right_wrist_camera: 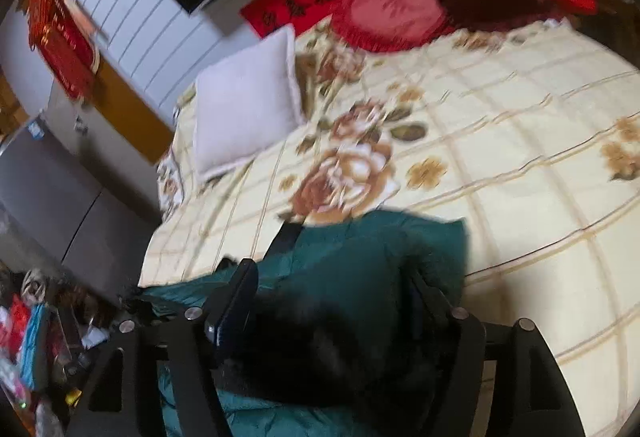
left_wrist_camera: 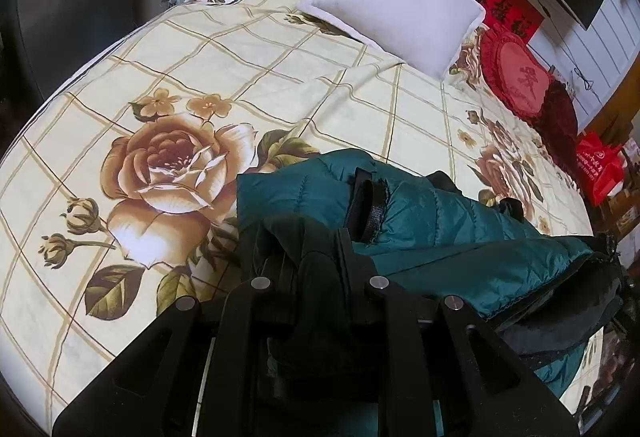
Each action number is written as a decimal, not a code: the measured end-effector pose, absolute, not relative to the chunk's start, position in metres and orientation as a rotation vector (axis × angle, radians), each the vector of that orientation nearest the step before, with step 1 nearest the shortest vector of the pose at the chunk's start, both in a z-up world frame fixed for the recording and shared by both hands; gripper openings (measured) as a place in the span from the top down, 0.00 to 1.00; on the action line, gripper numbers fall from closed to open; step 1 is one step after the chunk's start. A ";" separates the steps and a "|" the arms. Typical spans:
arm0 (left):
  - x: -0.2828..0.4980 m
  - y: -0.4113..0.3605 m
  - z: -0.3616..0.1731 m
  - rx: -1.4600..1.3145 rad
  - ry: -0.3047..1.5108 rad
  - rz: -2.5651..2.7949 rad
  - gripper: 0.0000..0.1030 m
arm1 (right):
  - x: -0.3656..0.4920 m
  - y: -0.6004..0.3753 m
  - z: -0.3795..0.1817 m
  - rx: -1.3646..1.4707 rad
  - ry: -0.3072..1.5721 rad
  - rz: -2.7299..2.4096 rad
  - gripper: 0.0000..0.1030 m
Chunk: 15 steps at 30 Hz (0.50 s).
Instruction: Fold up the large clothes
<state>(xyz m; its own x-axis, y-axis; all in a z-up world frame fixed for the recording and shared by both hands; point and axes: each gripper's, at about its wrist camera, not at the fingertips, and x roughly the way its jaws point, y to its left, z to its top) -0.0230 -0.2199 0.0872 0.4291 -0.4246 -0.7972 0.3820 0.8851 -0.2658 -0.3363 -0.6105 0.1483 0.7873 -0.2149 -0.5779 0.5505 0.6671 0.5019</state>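
Note:
A teal quilted down jacket [left_wrist_camera: 440, 221] lies bunched on the floral bedsheet [left_wrist_camera: 160, 57] near the bed's front edge. My left gripper [left_wrist_camera: 312, 249] is shut on a dark green fold of it, and the fabric drapes over the fingers. A black strap [left_wrist_camera: 370, 209] sticks up from the jacket just beyond. In the blurred right wrist view, my right gripper [right_wrist_camera: 332, 277] stands open over the same jacket [right_wrist_camera: 360, 245]. A black fuzzy part [right_wrist_camera: 320, 337] of the jacket lies between its spread fingers [right_wrist_camera: 240, 289].
A white pillow [left_wrist_camera: 396, 1] and a red round cushion [left_wrist_camera: 516, 77] lie at the far side of the bed. A red bag [left_wrist_camera: 600, 165] stands beyond the right edge. A grey cabinet [right_wrist_camera: 60, 197] and floor clutter [right_wrist_camera: 28, 337] border the bed's other side.

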 end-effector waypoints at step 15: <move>-0.018 -0.210 0.089 -0.129 1.044 -0.553 0.82 | -0.263 -0.434 0.164 0.196 0.557 -0.112 0.33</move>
<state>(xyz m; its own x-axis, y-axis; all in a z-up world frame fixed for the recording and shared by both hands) -0.0179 -0.2096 0.0893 0.3810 -0.4913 -0.7833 0.3720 0.8570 -0.3566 -0.2634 -0.4338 0.1636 0.8436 -0.0521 -0.5344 0.1578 0.9754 0.1539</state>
